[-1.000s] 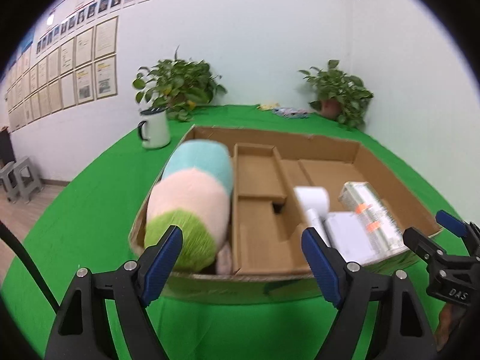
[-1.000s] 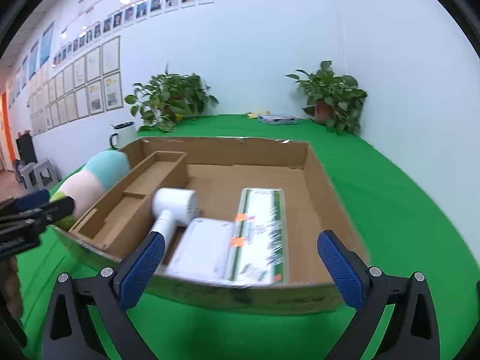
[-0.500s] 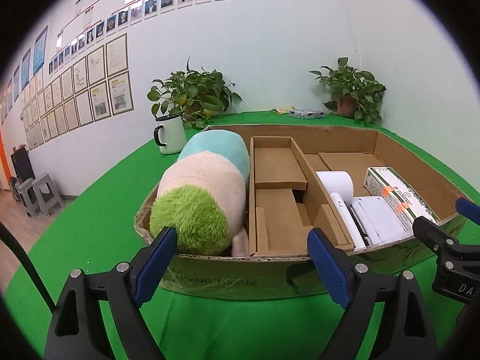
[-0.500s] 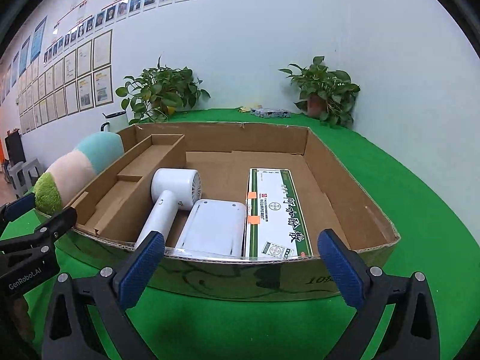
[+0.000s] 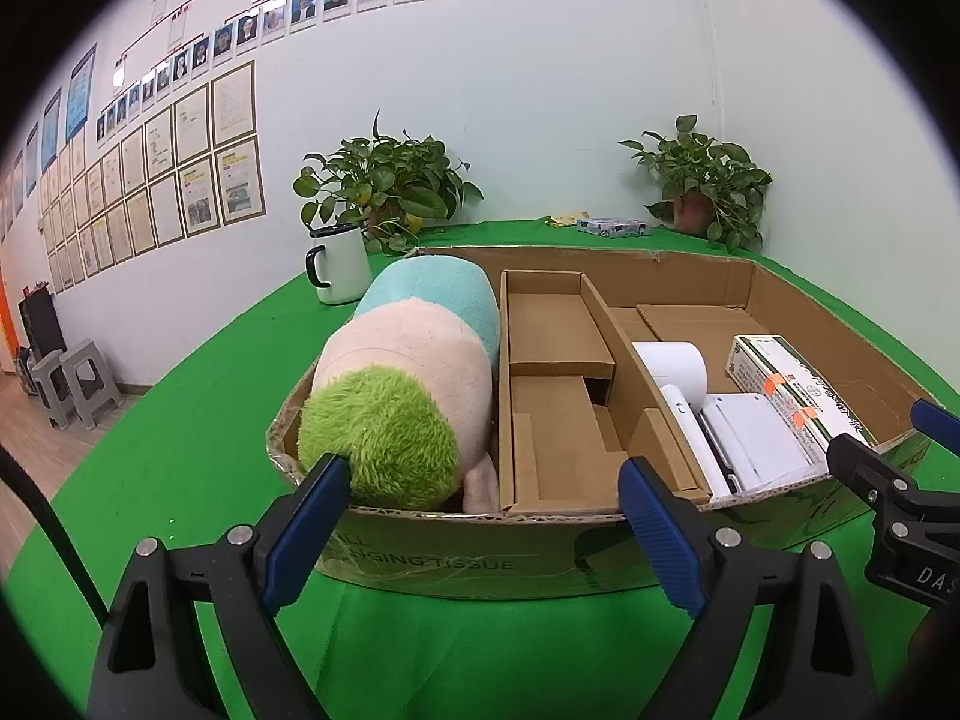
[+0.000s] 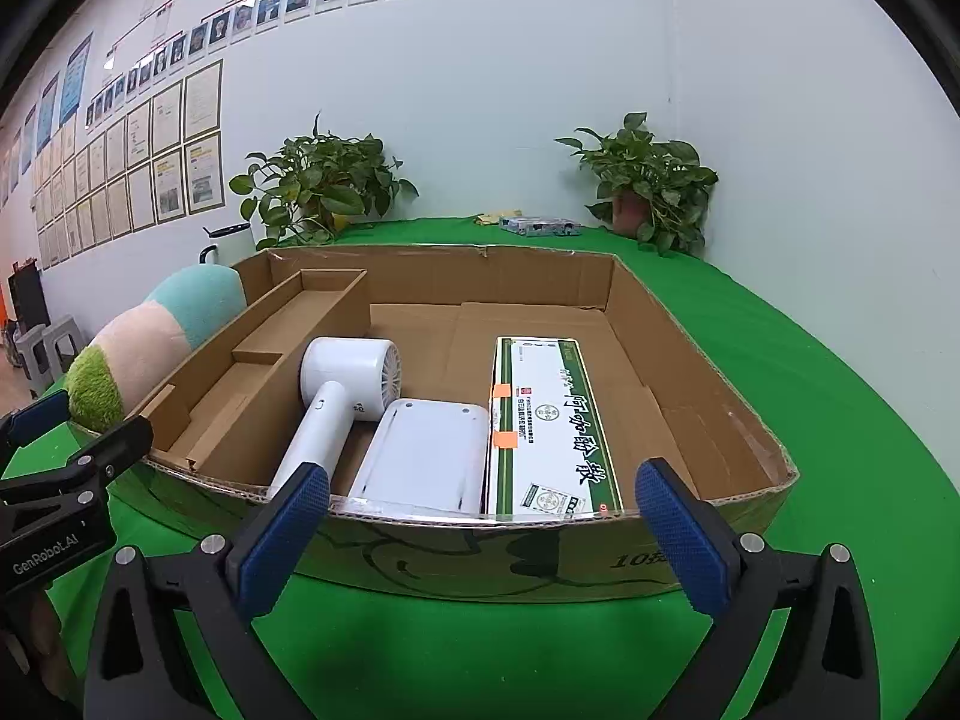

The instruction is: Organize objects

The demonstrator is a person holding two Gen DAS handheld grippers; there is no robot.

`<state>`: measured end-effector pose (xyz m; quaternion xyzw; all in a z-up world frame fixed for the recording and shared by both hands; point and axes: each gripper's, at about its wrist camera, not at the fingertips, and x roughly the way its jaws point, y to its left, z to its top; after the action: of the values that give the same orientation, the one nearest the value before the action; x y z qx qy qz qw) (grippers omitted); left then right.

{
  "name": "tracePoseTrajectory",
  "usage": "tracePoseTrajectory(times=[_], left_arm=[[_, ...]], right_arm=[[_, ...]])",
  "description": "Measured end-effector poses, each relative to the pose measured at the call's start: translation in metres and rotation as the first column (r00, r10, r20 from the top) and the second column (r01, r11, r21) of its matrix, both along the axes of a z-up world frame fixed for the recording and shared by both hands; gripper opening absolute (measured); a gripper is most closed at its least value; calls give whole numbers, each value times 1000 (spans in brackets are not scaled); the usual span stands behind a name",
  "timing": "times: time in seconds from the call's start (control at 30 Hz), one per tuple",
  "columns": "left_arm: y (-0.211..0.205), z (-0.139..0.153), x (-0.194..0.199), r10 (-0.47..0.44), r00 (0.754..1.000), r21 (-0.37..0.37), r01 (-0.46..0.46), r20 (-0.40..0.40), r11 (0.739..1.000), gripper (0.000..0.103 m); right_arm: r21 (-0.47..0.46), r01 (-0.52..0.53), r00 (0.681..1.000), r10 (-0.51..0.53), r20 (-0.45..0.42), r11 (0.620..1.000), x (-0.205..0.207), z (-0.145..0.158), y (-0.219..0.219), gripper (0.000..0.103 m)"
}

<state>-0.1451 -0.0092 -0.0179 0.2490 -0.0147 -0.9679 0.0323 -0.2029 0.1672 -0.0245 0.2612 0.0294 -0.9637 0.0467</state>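
Cardboard box (image 6: 708, 360) sits on the green counter (image 6: 810, 360), split by a cardboard insert (image 5: 558, 396) so each item gets its own bay. Striped plush toy (image 5: 414, 378) lies lengthwise in the bay at 9 o'clock, green end bulging over the near wall; it looks too fat for the slot, so it rides high. White hair dryer (image 6: 342, 396), flat white device (image 6: 420, 456) and green-and-white carton (image 6: 552, 420) lie side by side in the wide bay toward 3 o'clock, long sides parallel, likely to save room. Left hand-held gripper (image 5: 480, 516) hangs just before the near wall, jaws wide, having just been opening, nothing between them. Right hand-held gripper (image 6: 486, 516) likewise wide and empty. White mug (image 5: 339, 264) stands outside at 11 o'clock, probably not yet sorted.
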Motion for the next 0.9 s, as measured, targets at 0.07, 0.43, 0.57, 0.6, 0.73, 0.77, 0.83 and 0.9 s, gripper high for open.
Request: tracePoseTrajectory(times=[0.07,0.43,0.57,0.6,0.73,0.77,0.83,0.9], left_arm=[[0,0,0,0,1000,1,0,0,1000,91],[0,0,0,0,1000,2,0,0,1000,91],[0,0,0,-1,1000,3,1,1,1000,91],[0,0,0,0,1000,2,0,1,1000,91],[-1,0,0,0,1000,2,0,1,1000,91],[-1,0,1,0,1000,2,0,1,1000,91],[-1,0,1,0,1000,2,0,1,1000,91],[-1,0,1,-1,1000,5,1,1,1000,91]], right_arm=[[0,2,1000,-2,0,1000,-1,1,1,103],[2,3,1000,-3,-1,1000,-1,1,1,103],[2,3,1000,-3,-1,1000,-1,1,1,103],[2,3,1000,-3,-1,1000,-1,0,0,103],[2,4,1000,-4,-1,1000,-1,0,0,103],[1,4,1000,-4,-1,1000,-1,1,1,103],[2,4,1000,-4,-1,1000,-1,1,0,103],[1,4,1000,-4,-1,1000,-1,1,0,103]])
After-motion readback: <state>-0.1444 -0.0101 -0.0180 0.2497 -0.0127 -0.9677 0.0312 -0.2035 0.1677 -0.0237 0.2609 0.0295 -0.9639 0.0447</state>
